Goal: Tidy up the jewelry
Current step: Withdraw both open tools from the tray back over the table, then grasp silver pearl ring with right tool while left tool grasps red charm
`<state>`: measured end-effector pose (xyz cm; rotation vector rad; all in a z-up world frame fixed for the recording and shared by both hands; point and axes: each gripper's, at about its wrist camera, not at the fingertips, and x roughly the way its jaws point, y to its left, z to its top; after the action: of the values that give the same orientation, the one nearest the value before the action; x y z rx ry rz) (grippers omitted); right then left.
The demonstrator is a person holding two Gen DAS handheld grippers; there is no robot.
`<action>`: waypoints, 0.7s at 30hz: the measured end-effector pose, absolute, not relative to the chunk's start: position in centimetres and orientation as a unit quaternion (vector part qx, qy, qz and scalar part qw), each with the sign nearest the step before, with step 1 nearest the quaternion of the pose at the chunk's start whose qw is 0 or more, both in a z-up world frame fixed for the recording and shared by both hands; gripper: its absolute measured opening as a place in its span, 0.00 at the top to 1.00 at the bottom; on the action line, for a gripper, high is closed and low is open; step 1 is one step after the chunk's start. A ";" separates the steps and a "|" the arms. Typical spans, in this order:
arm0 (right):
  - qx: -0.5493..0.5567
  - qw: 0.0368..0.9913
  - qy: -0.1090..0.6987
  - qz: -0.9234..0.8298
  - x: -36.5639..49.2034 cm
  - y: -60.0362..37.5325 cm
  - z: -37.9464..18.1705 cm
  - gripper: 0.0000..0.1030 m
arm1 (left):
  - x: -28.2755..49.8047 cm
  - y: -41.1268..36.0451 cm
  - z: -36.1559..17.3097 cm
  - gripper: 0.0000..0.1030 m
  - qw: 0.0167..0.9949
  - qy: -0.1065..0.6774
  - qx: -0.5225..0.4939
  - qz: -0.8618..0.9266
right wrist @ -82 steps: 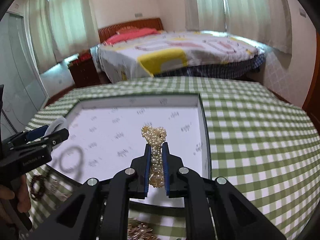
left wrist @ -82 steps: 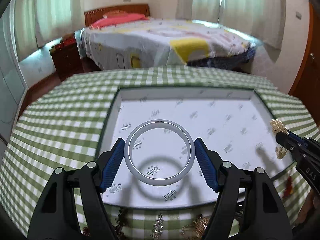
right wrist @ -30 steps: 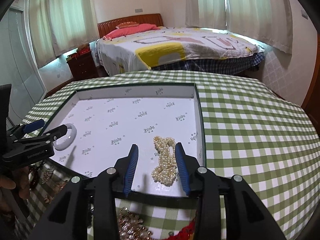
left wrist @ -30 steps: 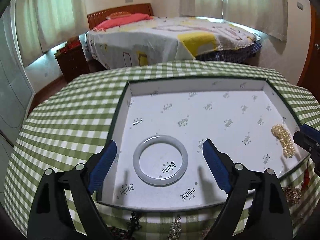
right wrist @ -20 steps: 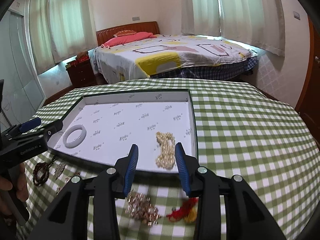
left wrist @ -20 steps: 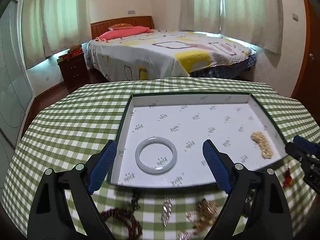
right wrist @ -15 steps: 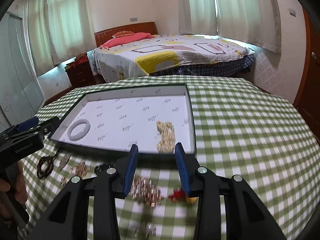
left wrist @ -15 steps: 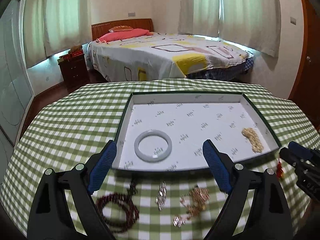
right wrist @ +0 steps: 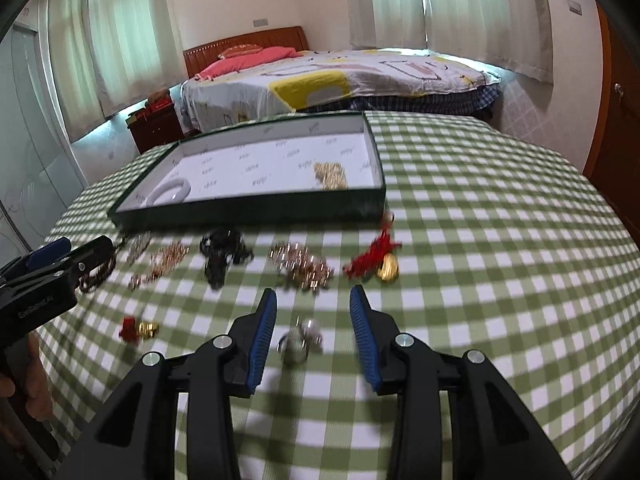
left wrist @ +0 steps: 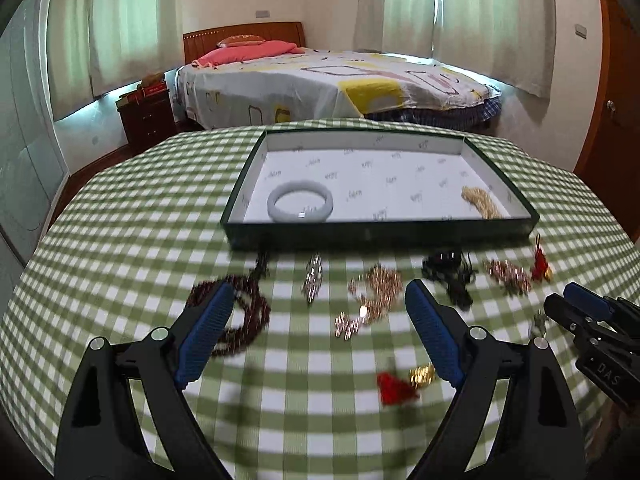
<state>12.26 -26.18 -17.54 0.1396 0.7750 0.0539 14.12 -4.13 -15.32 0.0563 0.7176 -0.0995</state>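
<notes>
A dark green tray with a white lining sits on the checked tablecloth. In it lie a pale bangle on the left and a pearl bracelet on the right. My left gripper hangs open and empty over loose pieces in front of the tray: a dark red bead bracelet, a silver piece and a rose-gold chain. My right gripper is open too, holding nothing. A small silver piece lies on the cloth between its fingers. A rose-gold cluster lies just ahead.
More loose pieces lie on the cloth: a black item, a red tassel with a gold charm and a small red-and-gold charm. A bed and a nightstand stand beyond the round table. A hand holds the left gripper.
Both grippers let go of the bangle and the pearl bracelet in the tray and have drawn back toward the near side. The loose jewelry in front of the tray has come into view.
</notes>
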 end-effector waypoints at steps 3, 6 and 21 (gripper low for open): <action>0.067 0.921 0.383 0.029 11.8 -25.8 -18.2 0.63 | 13.3 -3.7 -15.7 0.17 0.934 0.355 0.023 -0.043; 0.065 0.921 0.383 0.029 11.8 -25.4 -18.5 0.63 | 12.7 -3.1 -15.7 0.17 0.934 0.353 0.020 -0.038; 0.068 0.918 0.391 0.010 12.2 -25.0 -19.5 0.67 | 11.8 -2.6 -16.9 0.17 0.930 0.365 0.013 -0.032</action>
<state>12.19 -25.02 -19.45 0.1406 0.8040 0.0210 11.82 -2.58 -16.91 0.0270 0.7476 -0.0663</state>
